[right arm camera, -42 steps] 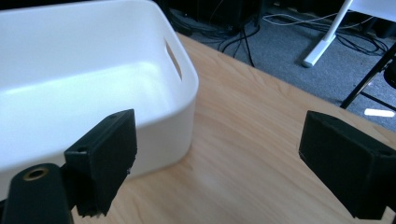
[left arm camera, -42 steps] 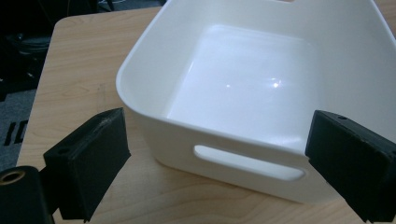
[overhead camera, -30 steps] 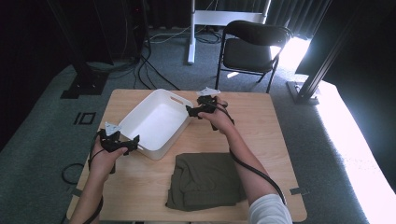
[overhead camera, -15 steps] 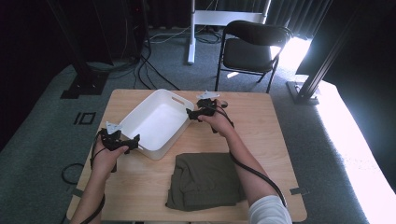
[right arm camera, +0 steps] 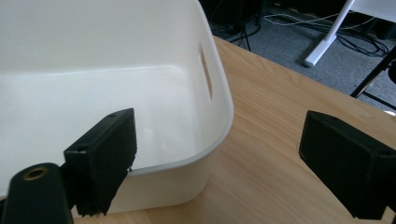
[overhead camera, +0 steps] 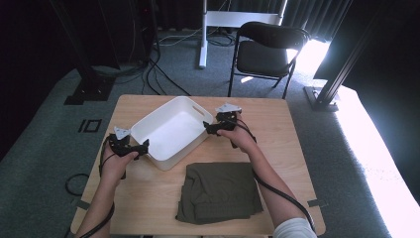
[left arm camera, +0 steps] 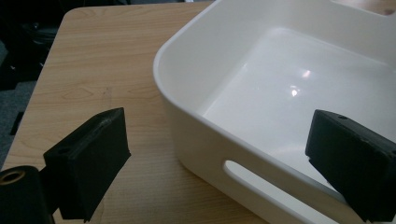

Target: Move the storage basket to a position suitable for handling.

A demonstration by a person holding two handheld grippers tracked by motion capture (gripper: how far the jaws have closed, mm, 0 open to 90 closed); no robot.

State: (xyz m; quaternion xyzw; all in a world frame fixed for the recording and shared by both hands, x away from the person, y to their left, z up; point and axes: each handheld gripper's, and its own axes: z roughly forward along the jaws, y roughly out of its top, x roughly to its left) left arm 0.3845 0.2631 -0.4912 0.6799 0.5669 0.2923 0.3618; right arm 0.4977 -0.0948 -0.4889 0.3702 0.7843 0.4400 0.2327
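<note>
one white bin, two hand-held grippers

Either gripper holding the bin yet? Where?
No. The left gripper and right gripper each straddle the white bin's rim with jaws open, nothing clamped.

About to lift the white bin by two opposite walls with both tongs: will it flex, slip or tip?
The white bin is empty, so probably light. Its walls look thin and glossy, so they may flex and slip. Both tongs, left and right, straddle opposite walls, which should limit tipping.
</note>
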